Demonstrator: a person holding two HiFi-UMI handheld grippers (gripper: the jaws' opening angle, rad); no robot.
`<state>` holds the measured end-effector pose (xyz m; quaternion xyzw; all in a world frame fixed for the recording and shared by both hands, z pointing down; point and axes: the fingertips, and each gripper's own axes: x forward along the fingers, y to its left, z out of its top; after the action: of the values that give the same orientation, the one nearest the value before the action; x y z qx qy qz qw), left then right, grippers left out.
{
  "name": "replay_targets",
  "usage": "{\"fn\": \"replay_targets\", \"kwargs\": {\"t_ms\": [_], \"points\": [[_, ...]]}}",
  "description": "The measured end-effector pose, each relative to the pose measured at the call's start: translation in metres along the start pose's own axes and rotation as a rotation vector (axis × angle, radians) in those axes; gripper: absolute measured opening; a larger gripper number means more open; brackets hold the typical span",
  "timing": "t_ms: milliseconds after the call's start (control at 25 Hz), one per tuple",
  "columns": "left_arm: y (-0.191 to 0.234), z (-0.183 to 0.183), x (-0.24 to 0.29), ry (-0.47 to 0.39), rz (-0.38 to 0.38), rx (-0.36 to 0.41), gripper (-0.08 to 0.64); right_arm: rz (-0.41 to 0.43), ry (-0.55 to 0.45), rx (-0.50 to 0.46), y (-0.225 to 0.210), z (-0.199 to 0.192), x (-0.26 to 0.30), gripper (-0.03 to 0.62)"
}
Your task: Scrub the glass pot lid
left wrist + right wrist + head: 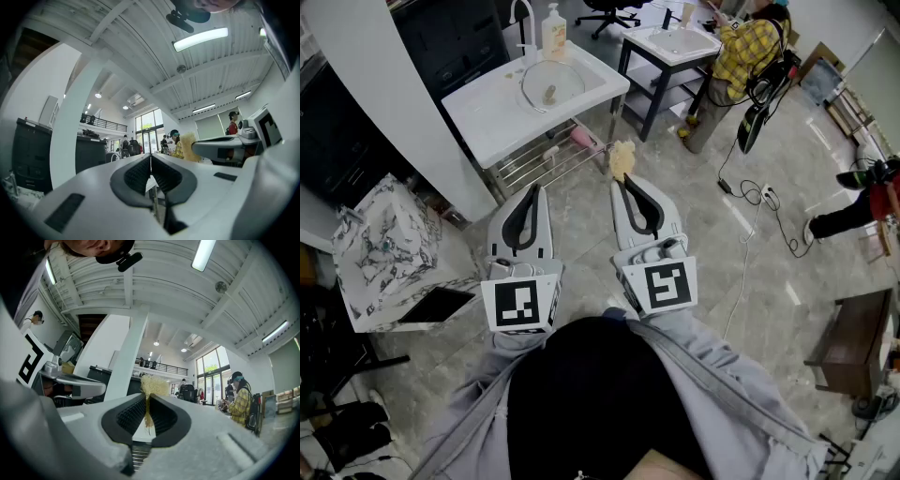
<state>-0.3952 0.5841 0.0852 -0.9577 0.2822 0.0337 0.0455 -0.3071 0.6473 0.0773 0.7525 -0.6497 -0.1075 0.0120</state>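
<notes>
The glass pot lid (551,86) lies in the basin of a white sink (487,117) at the top of the head view, well beyond both grippers. My left gripper (540,189) is shut with nothing in it; in the left gripper view its jaws (151,158) meet with no gap. My right gripper (620,180) is shut on a pale yellow fibrous scrubber (622,159). In the right gripper view the scrubber (151,384) sticks up from between the closed pads, gripper (148,401). Both grippers are held side by side over the floor, short of the sink.
A soap bottle (553,31) and a faucet (523,17) stand at the sink's back. A wire rack (534,161) sits under it. A white column (394,103) and a marbled box (384,248) are on the left. A second sink table (670,45), a person in a plaid shirt (750,47) and floor cables (750,197) are on the right.
</notes>
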Motion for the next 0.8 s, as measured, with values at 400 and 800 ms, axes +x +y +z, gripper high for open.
{"fn": "replay_targets", "kwargs": {"t_ms": [400, 800], "points": [[0.007, -0.006, 0.005, -0.013, -0.014, -0.005, 0.006, -0.006, -0.001, 0.008, 0.007, -0.001, 0.010, 0.026], [-0.009, -0.029, 0.017, 0.039, -0.088, -0.042, 0.006, -0.013, 0.037, 0.039, 0.002, -0.026, 0.009, 0.028]]}}
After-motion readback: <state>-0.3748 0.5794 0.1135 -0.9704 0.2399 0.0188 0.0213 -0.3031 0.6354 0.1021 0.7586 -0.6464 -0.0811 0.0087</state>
